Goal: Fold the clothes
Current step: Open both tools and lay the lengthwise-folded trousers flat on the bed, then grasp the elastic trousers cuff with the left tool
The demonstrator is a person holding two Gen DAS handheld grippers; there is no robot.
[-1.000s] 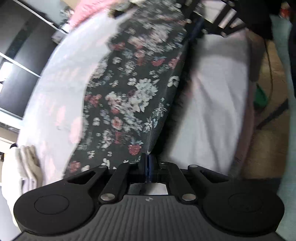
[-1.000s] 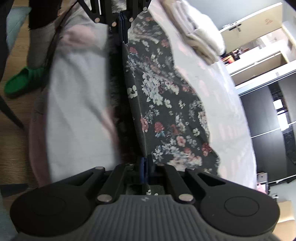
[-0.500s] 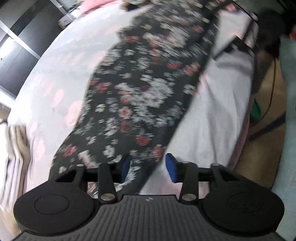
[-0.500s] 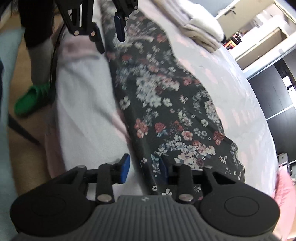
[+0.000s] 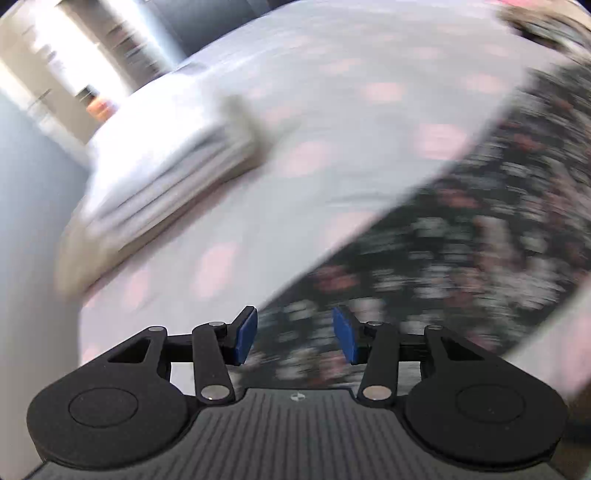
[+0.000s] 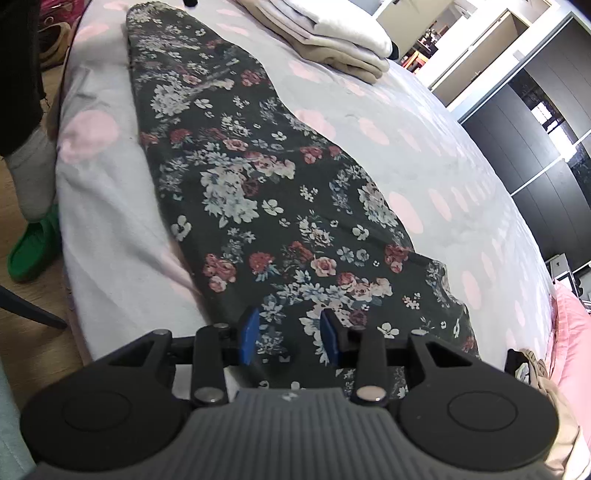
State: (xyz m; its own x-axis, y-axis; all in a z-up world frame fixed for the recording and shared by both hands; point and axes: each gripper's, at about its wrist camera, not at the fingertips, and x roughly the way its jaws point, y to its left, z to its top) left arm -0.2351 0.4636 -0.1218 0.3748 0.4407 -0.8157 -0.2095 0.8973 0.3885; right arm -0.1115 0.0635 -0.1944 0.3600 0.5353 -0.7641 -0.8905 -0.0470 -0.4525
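A dark floral garment [image 6: 258, 184] lies flat in a long narrow strip along the bed's near edge. My right gripper [image 6: 290, 334] hovers over its near end with its jaws opening. The blue pads stand apart and press on nothing. In the blurred left wrist view the same floral garment [image 5: 461, 251] runs off to the right. My left gripper [image 5: 295, 332] is open just above its end, nothing gripped between its pads. The left gripper does not appear in the right wrist view.
The bed carries a pale sheet with pink spots [image 6: 424, 147]. A stack of folded white and beige clothes [image 6: 332, 33] sits at its far end, seen too as the folded stack [image 5: 166, 173]. A person's socked foot in a green slipper [image 6: 33, 247] stands on the wooden floor at left. A pink pillow [image 6: 572, 332] lies at right.
Both grippers were shut on the garment's lifted edge and have let go; the garment now lies flat. The left gripper has swung away and rolled, now facing the folded stack.
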